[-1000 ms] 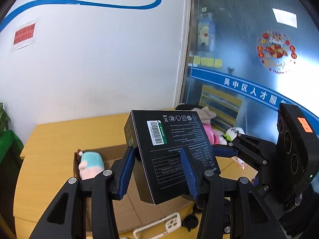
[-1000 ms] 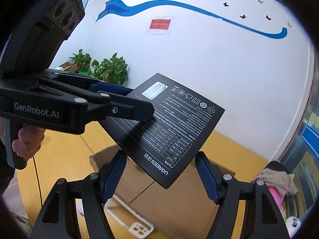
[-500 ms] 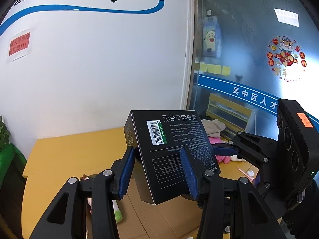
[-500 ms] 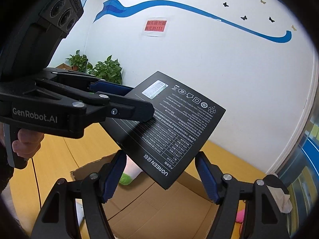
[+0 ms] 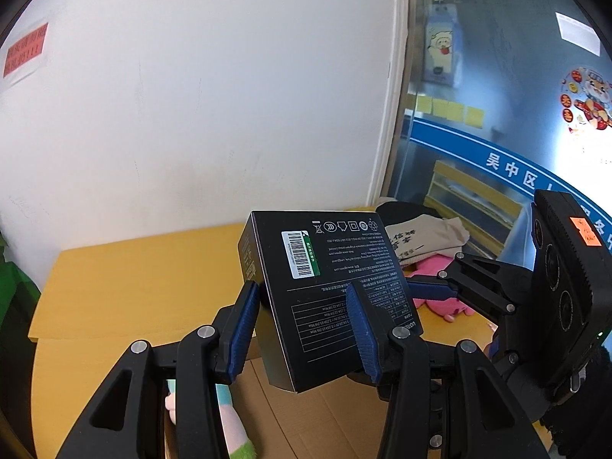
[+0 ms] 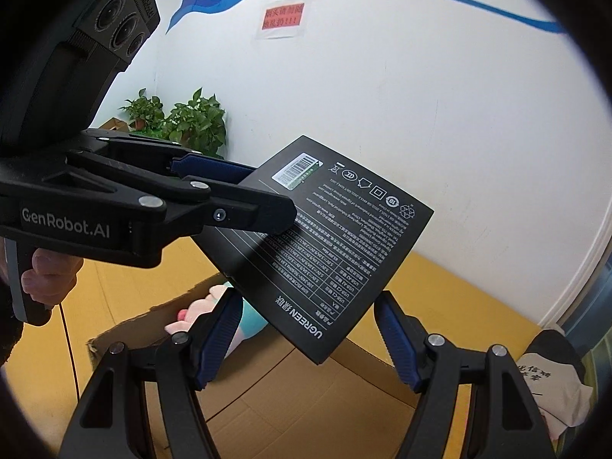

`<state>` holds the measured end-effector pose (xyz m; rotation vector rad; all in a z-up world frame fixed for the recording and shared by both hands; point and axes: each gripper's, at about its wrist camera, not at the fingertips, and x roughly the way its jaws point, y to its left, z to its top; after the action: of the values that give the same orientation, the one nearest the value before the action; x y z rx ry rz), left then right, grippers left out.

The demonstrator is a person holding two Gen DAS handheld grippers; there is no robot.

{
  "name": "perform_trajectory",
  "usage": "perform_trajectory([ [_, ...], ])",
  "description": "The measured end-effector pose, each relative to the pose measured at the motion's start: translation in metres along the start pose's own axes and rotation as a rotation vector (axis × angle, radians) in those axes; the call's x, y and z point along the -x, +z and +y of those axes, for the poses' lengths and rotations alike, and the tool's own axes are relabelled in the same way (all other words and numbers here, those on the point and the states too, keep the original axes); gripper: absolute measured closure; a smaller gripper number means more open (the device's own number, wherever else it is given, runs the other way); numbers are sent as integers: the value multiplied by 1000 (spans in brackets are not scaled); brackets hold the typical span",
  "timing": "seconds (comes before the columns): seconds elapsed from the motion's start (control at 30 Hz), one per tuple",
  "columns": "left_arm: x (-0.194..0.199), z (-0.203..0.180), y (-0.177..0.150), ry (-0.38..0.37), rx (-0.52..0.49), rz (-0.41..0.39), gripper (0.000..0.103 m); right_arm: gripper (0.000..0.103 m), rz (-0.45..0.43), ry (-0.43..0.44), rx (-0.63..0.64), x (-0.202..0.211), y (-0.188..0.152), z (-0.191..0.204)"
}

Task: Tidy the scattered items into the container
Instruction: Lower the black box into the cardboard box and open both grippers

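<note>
above the cardboard box [image 5: 329,413], both tongs [image 5: 302,329] clamp a black carton [image 5: 325,290].

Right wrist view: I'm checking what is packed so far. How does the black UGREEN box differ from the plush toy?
The black UGREEN box is held tilted in the air by the left gripper, while the plush toy already lies inside the cardboard box. The UGREEN box is flat-sided and black with white print; the plush toy is rounded, in pink, white and teal. Both are at the same cardboard box.
</note>
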<state>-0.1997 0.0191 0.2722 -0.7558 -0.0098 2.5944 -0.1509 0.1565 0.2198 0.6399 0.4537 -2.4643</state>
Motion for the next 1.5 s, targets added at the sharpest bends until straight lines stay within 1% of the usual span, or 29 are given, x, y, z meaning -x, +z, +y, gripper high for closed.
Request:
perform_trajectory([
  [0.1, -30, 10, -8, -15, 33, 36, 53, 32, 31, 14, -11, -27, -9, -9],
  [0.23, -67, 23, -29, -19, 65, 98, 53, 32, 84, 32, -22, -61, -27, -16],
  [0.37, -94, 31, -47, -13, 83, 148, 53, 32, 128, 72, -62, -89, -49, -22],
  [0.6, -138, 44, -85, -21, 147, 252, 53, 32, 221, 114, -98, -130, -82, -30],
  [0.7, -159, 43, -100, -22, 167, 300, 53, 32, 267, 126, -113, -145, -97, -31],
  [0.8, -175, 43, -112, -9, 184, 341, 53, 32, 314, 137, -123, -161, -110, -31],
  [0.93, -194, 48, -126, 26, 215, 390, 53, 32, 359, 144, -113, -179, -117, -28],
  [1.07, -210, 51, -137, 72, 227, 451, 53, 32, 378, 157, -144, -185, -134, -29],
  [1.13, -215, 52, -144, 111, 197, 480, 54, 32, 374, 166, -160, -190, -137, -29],
  [1.2, -216, 45, -145, 127, 155, 474, 53, 32, 362, 168, -191, -188, -136, -31],
  [1.23, -214, 42, -144, 117, 148, 470, 46, 31, 360, 167, -197, -185, -140, -33],
  [1.27, -212, 40, -142, 107, 151, 462, 37, 29, 357, 164, -196, -181, -139, -33],
  [1.33, -201, 39, -136, 122, 154, 428, 26, 27, 357, 143, -179, -172, -138, -33],
  [1.4, -182, 38, -128, 146, 150, 378, 24, 27, 351, 129, -174, -154, -138, -37],
  [1.5, -143, 38, -116, 143, 153, 297, 19, 26, 322, 108, -185, -123, -129, -36],
])
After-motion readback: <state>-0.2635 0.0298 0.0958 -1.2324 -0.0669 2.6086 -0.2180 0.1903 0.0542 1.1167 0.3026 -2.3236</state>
